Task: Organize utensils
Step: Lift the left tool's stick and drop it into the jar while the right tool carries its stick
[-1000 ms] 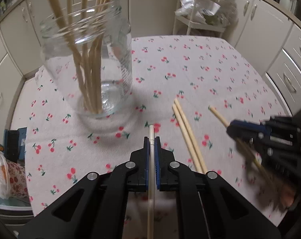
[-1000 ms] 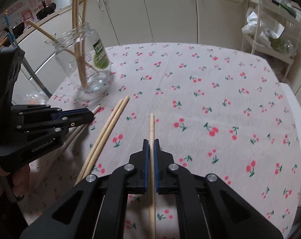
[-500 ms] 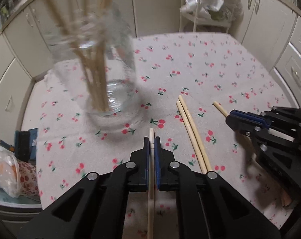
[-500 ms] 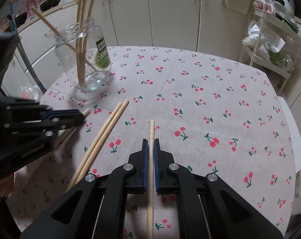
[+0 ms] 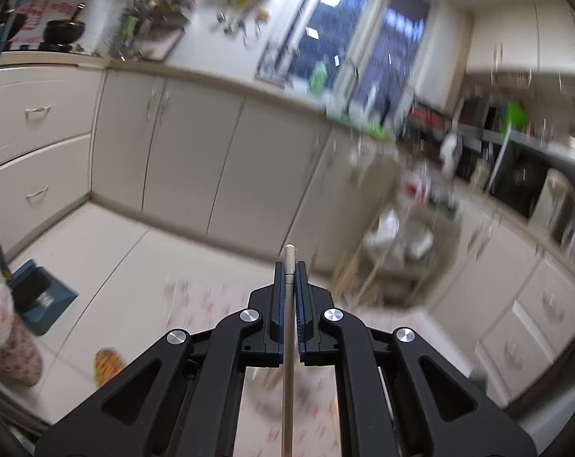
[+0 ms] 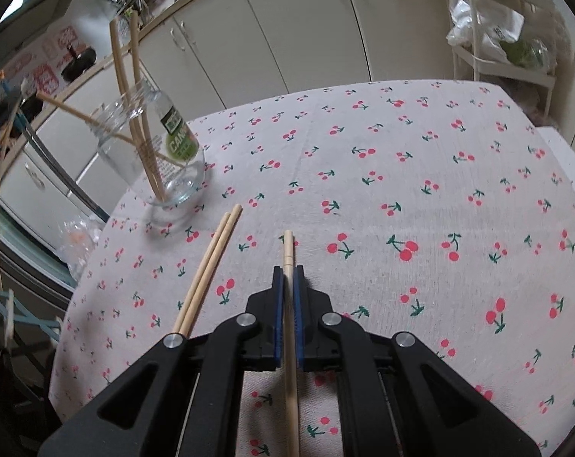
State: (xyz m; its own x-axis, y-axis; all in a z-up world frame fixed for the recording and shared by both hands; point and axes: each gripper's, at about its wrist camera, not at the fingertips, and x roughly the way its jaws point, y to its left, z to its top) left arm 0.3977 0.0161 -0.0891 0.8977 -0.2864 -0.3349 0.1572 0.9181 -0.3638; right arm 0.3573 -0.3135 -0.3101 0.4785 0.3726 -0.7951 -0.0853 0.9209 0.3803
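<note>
Left gripper [image 5: 289, 266]: jaws closed tight on one pale chopstick [image 5: 288, 361], which runs straight down the middle between the blue pads, its blunt tip poking just past them. The left wrist view is blurred and looks across the room at cream cabinets [image 5: 196, 160], a window [image 5: 348, 42] and the tiled floor [image 5: 108, 251]; only a smeared strip of the cherry-print cloth shows beneath the gripper.

Right gripper [image 6: 287, 270]: jaws closed on a single wooden chopstick [image 6: 289, 342], lengthwise between the pads, its tip sticking out ahead over the cloth. Whether that tip touches the cloth cannot be told.

Counter [image 6: 420, 175]: covered by a white cloth printed with red cherries.

Pair of chopsticks [image 6: 207, 270]: lying loose on the cloth, side by side and touching, just left of the right gripper, angled toward the jar.

Glass jar [image 6: 154, 152]: clear, green label on its side, standing near the counter's far left edge. It appears tilted in the fisheye view. Several chopsticks [image 6: 135, 87] stand in it, leaning in different directions and rising well above the rim.

White wire rack [image 6: 497, 38]: beyond the far right corner of the counter, holding plastic bags.
</note>
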